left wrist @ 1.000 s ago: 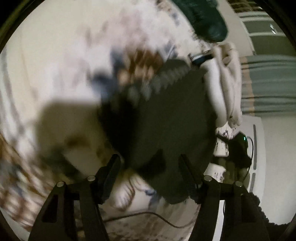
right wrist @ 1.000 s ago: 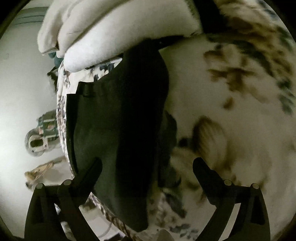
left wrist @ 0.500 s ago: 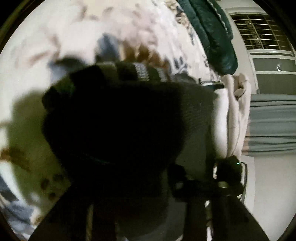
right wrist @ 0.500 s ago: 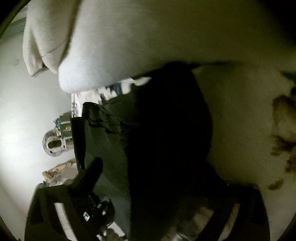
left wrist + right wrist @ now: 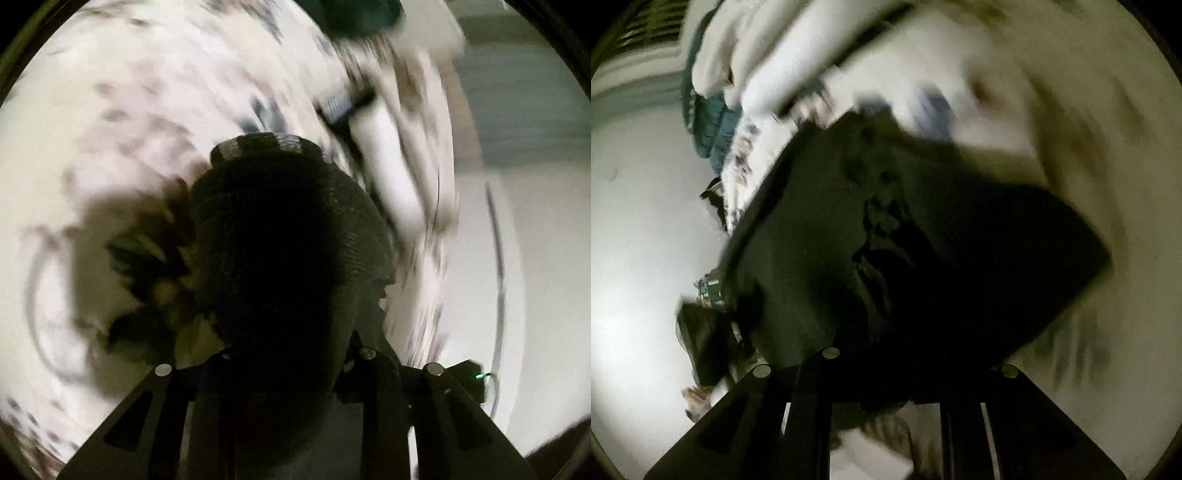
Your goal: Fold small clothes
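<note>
Gripping a dark knit garment point(image 5: 288, 236) in both the left gripper point(image 5: 284, 354) and right gripper point(image 5: 905, 369), jaws clamping cloth, lifting it near over the floral bedspread point(image 5: 147, 110). Risking slippage: bunching fabric spoiling the fold.

Dark garment point(image 5: 280, 236): matt knitted cloth, ribbed texture, with a lighter striped band at one edge. Bedspread point(image 5: 147, 110): soft printed cloth, pale with brown and blue blotches, detail blurred. White garment point(image 5: 783, 70): smooth matt cloth. Left gripper point(image 5: 280, 369): matt black plastic with shiny metal screw heads.
</note>
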Tool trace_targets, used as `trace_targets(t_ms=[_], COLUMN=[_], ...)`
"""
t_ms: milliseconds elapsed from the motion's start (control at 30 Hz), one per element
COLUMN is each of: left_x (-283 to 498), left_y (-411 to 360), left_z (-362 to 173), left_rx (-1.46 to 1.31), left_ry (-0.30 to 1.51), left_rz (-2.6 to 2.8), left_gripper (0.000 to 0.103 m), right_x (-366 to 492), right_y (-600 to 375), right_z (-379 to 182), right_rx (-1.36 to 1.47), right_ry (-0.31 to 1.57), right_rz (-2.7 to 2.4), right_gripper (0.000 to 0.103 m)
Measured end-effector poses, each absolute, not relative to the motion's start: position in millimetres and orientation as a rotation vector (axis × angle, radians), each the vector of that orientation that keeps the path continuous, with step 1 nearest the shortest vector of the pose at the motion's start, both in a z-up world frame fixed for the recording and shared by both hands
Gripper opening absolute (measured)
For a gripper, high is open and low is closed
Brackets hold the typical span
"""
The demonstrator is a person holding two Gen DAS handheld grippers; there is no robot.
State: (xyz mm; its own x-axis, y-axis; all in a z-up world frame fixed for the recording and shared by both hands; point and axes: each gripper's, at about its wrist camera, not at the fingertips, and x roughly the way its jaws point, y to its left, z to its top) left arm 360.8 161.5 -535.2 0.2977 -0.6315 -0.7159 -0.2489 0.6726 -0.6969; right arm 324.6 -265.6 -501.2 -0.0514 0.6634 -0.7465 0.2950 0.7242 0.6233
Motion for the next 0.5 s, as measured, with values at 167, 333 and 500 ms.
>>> trace_targets(t_ms=[167, 333, 500], left_x=[351.2, 330.3, 315.2], left_y=[155.8, 166.2, 169.4], left_z=[-580.7, -569.6, -533.6], left_rx=[-0.804, -0.899, -0.77], left_ry=[1.393, 1.299, 1.258], left_rz=[-0.308, -0.245, -0.116], left_gripper=[0.048, 0.051, 0.052], right_x=[251.9, 254.7, 282.1], right_y=[-252.8, -272.8, -279.1], right_z=[-540.8, -534.9, -473.3], right_rx=[0.768, 0.738, 0.513], right_ry=[1.724, 1.759, 1.743], right_rz=[0.225, 0.141, 0.139], right_gripper=[0.022, 0.051, 0.061])
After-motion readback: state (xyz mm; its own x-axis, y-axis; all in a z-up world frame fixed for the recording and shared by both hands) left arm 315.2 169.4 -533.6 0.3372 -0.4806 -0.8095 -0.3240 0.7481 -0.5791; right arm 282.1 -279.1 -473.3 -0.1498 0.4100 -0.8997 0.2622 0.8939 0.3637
